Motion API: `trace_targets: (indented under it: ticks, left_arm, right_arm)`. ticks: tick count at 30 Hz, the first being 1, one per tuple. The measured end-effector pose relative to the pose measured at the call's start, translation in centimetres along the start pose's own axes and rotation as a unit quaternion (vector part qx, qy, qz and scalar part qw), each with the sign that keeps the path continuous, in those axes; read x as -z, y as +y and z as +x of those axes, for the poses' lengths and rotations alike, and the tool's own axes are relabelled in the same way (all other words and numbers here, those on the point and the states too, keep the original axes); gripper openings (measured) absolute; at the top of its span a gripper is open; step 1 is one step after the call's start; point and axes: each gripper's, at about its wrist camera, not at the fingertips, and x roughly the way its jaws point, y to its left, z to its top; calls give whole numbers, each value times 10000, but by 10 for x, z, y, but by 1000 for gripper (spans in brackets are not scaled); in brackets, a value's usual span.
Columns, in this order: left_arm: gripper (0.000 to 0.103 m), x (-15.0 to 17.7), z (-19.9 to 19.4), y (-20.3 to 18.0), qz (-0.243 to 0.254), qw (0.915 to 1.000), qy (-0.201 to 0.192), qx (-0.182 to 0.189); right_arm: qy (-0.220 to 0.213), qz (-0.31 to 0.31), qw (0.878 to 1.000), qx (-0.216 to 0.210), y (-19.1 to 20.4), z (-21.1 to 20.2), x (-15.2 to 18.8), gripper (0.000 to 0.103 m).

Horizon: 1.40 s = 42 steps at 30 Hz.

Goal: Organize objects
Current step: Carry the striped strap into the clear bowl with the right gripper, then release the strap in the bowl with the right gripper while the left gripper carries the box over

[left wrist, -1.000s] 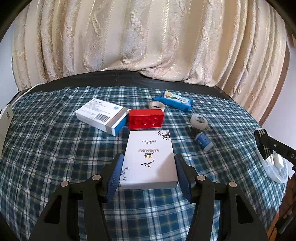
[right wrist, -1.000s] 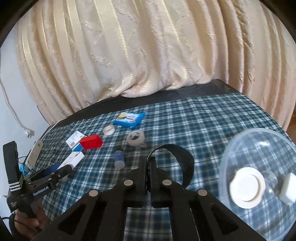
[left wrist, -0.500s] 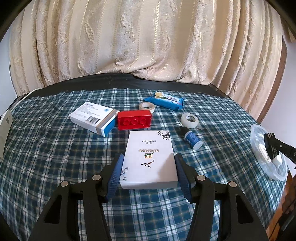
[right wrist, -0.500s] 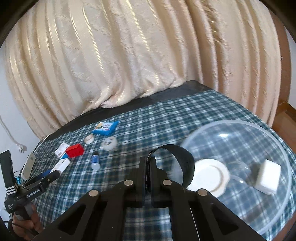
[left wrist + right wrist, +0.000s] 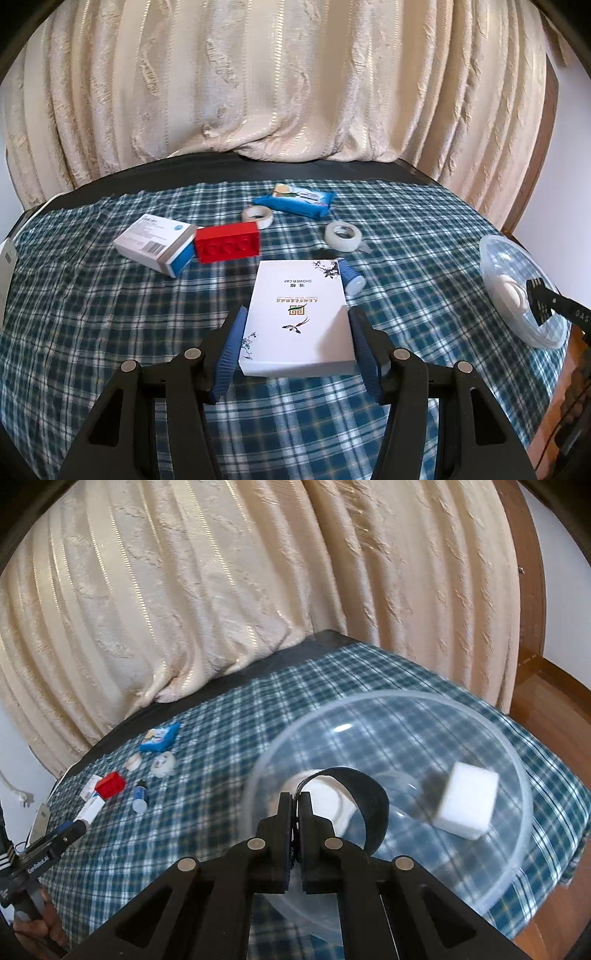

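Note:
My left gripper is shut on a white shower cap box and holds it above the plaid cloth. My right gripper is shut on a black tape roll and holds it over a clear plastic bowl. In the bowl lie a white cube and a white round thing, partly hidden by the roll. The bowl and right gripper also show at the right of the left wrist view.
On the cloth lie a red brick, a white and blue box, a blue wipes pack, two white tape rolls and a small blue bottle. Curtains hang behind. The table edge is right of the bowl.
My right gripper has carried the black roll rightward to above the bowl. My left gripper has moved right with the box, now beside the blue bottle.

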Motion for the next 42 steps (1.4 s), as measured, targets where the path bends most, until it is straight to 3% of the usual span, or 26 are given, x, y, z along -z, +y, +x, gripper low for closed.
trace_targets:
  ticks: [10,24,27,31,42]
  left_arm:
    - [57,-8,0,-30,292,9995,-26,127]
    - [57,-15,4,-64,541,9981,-17,309]
    - [57,-16,4,-72,616,9975,-28,354]
    - [57,-17,3,-82,695,9966,-42,432]
    - [57,-25,10,-127,1024,9910,15,862]
  right_arm:
    - [196,201,9994,178,-28,-1,3,4]
    - [244,350,9991,54,-47,-11,11,5]
    - [215,342,9992,37,-50,-14,12,12]
    - [144,322,9994,65,-53,-19,12,29]
    - [-125,153,9997,124,-53,-31,13,31]
